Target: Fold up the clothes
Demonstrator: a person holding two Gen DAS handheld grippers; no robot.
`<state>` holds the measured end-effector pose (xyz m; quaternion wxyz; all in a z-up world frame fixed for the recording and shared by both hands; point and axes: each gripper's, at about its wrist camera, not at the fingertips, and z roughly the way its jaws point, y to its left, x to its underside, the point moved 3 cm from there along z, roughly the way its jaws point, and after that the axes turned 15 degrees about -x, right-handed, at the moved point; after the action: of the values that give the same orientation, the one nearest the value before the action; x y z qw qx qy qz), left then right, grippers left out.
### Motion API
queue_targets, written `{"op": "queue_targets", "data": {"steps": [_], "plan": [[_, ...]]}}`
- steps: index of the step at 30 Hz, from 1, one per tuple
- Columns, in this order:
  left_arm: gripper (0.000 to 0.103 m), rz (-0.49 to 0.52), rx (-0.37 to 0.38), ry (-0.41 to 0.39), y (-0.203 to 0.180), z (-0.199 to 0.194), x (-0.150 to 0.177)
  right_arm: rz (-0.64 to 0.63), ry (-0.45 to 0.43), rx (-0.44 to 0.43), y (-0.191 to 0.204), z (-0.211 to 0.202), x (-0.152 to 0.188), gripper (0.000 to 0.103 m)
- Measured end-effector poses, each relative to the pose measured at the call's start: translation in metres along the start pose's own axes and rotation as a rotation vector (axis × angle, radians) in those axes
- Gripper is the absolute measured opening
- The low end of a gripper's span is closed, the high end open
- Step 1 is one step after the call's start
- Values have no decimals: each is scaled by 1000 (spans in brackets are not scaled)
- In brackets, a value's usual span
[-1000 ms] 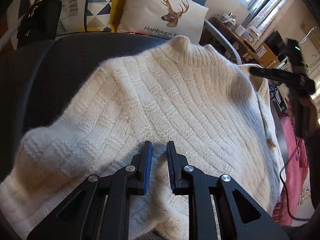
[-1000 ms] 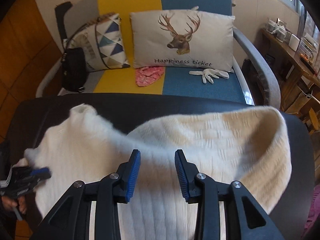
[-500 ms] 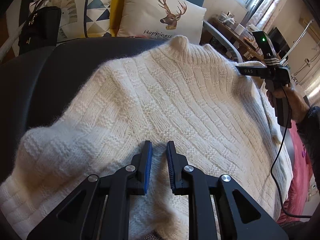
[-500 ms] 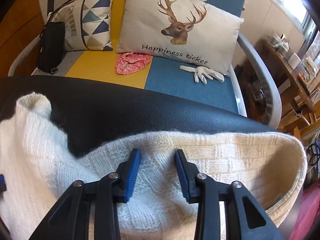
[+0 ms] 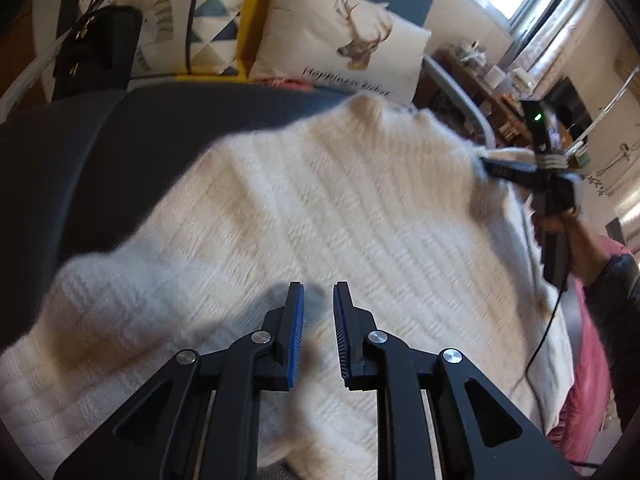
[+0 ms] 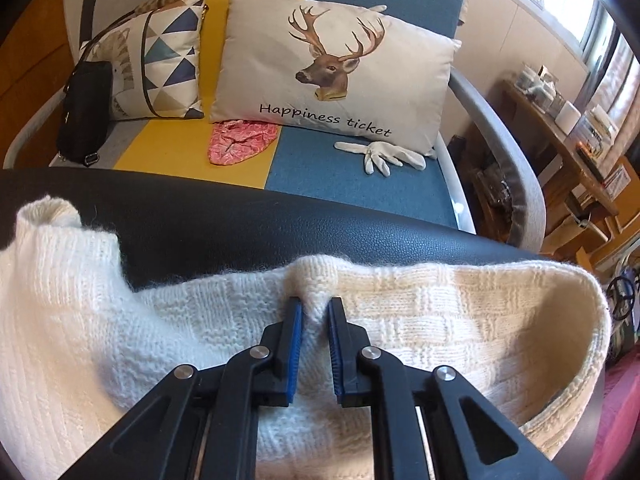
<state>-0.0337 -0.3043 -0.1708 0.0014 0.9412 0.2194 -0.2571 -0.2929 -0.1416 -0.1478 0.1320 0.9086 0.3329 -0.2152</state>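
Note:
A cream knit sweater (image 5: 320,208) lies spread on a black padded surface (image 5: 120,152), its collar toward the sofa. My left gripper (image 5: 318,300) sits low over the near part with its jaws a narrow gap apart. A fold of the knit rises between them, blurred. In the right wrist view the sweater (image 6: 440,320) has its far edge along the black surface (image 6: 280,228). My right gripper (image 6: 314,308) is closing on that edge, and a small ridge of knit bunches up between the blue pads (image 6: 295,332). From the left wrist view the right gripper (image 5: 486,164) bites the sweater's far right edge, a hand behind it.
Behind the black surface stands a yellow and blue sofa (image 6: 352,184) with a deer cushion (image 6: 332,68), a triangle-pattern cushion (image 6: 160,64), a black handbag (image 6: 82,112), a pink cloth (image 6: 240,140) and white gloves (image 6: 380,154). A cluttered wooden shelf (image 6: 568,132) stands at the right.
My right gripper came down onto the sweater's far edge and its jaws narrowed around a pinch of knit. The left gripper kept its place and its gap.

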Motion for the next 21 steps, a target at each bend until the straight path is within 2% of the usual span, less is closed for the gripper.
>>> {"op": "queue_targets", "data": {"steps": [4,7,11,14,16,18,21], "plan": [[16,36,115,-86,-29,-16,-23,0,-19,2,0,1,2,12],[16,100,96,-100,-56,-6,-42,9,-31,-2,0,2,5,12],[16,125,56,-43,-80,28,-55,27,-48,-17,-3,1,7,12],[16,140,-88,20,-76,58,-49,39,-58,-35,-5,1,8,12],[15,136,-64,-28,-70,59,-44,44,-63,-43,-6,1,9,13],[15,131,-72,-68,-68,58,-38,47,-71,-47,-6,1,9,13],[15,145,-106,-97,-71,58,-34,56,-50,-54,-6,-2,5,22]]}}
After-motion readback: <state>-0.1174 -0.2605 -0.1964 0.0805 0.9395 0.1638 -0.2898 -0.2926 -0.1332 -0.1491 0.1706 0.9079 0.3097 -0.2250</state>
